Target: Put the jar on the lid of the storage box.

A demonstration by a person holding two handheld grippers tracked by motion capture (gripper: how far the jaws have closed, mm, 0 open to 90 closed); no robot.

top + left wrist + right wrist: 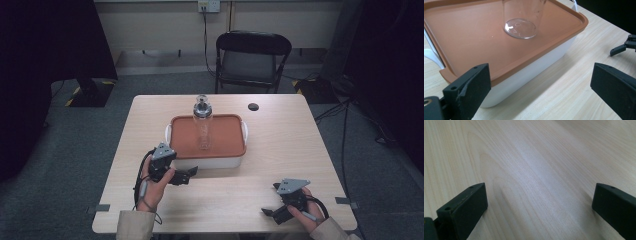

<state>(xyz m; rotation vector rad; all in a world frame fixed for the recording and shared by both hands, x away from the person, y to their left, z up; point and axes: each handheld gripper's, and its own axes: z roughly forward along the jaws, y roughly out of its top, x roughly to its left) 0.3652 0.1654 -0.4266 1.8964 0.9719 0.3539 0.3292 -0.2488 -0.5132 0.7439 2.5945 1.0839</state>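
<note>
A clear glass bottle (202, 127) with a metal top stands upright on the orange-brown lid (182, 135) of a white box (210, 162) at the table's middle. In the left gripper view the bottle's round base (520, 28) rests on the lid (469, 37). My left gripper (188, 175) lies at the box's front left corner, open and holding nothing; its jaws (541, 72) stand wide apart before the box's white wall. My right gripper (270, 200) is open near the table's front right, its jaws (540, 192) spread over bare wood. It also shows far off in the left gripper view (624, 46).
A small black round disc (253, 106) lies on the table behind the box at the right. A black folding chair (252, 57) stands beyond the far edge. The wooden table (290, 150) has bare surface to the right of the box and along the front.
</note>
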